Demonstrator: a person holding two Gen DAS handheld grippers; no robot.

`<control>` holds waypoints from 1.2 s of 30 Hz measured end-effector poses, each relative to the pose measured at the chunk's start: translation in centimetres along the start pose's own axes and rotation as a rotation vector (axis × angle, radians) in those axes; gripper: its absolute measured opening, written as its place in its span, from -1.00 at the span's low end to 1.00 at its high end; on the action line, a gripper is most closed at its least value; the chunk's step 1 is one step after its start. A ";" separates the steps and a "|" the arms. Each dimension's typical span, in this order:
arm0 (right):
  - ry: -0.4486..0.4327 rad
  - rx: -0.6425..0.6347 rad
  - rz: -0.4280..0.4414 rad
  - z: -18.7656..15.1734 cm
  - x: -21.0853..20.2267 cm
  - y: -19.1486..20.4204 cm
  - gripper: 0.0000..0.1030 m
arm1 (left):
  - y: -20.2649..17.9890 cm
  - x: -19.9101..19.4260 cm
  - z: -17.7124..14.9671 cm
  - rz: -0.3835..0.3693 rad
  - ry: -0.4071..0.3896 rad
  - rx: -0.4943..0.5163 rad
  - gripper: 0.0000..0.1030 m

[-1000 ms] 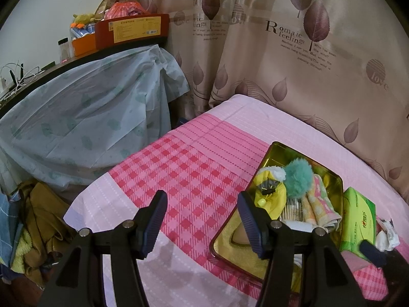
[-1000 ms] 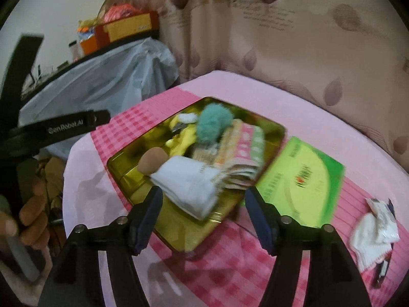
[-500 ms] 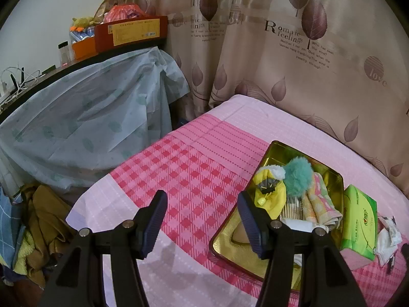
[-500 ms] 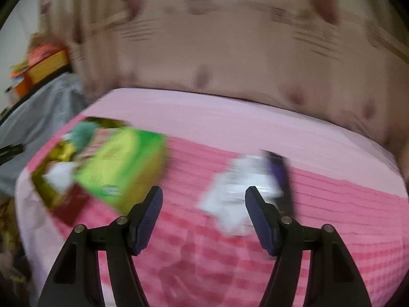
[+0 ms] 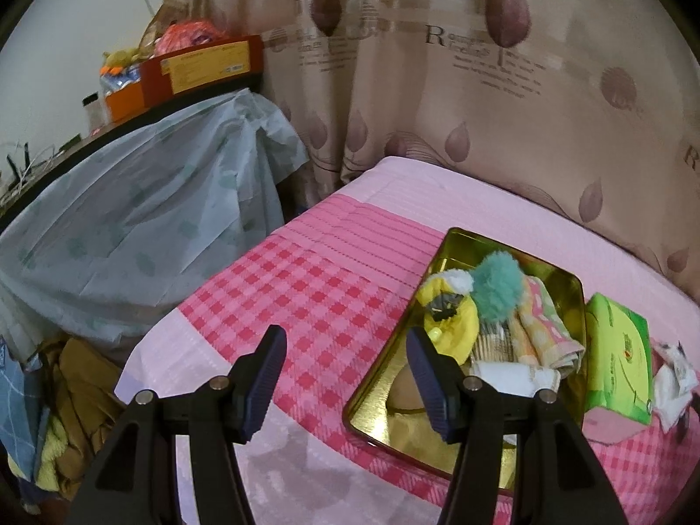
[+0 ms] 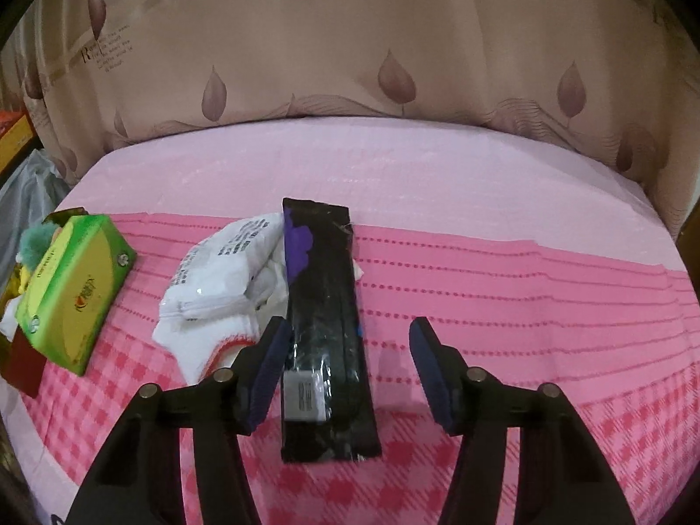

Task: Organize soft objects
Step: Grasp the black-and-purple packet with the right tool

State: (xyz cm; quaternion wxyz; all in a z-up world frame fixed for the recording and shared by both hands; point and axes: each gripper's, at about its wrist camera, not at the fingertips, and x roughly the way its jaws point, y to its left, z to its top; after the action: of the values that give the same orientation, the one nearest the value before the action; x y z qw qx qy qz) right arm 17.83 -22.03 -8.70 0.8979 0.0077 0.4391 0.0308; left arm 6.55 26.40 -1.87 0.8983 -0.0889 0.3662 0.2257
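Since the earlier frame, the right gripper (image 6: 345,367) has swung away from the gold tray (image 5: 442,258) and now points down over a black packet (image 6: 326,328) at lower centre of its view. Its jaws are closing; the packet lies between them, nearer the left pad, with no pad pressing on it. A white pouch (image 6: 218,271) lies just left, a green tissue pack (image 6: 72,293) at the left edge. The left gripper (image 5: 345,376) has stayed put, jaws wide and empty, above the pink checked cover (image 5: 306,297); the tray holding soft items sits at its right.
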 end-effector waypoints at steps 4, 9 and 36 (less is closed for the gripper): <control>0.008 0.008 0.015 0.7 1.7 -0.2 0.03 | -1.3 -0.2 -0.2 -0.007 -0.019 0.061 0.13; 0.023 0.033 0.022 1.1 3.1 -0.7 -0.07 | -3.1 -0.4 -0.7 -0.049 -0.021 0.146 0.13; 0.011 0.056 -0.143 -3.2 -1.1 -5.1 -0.27 | -28.9 -4.2 -2.5 -0.559 0.156 0.558 0.14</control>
State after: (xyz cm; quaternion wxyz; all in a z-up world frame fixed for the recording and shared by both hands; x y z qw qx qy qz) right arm 14.90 -27.21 -9.98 0.8947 0.0014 0.4443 -0.0454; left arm 15.93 -1.35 -0.85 0.8843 0.0454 0.4422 -0.1430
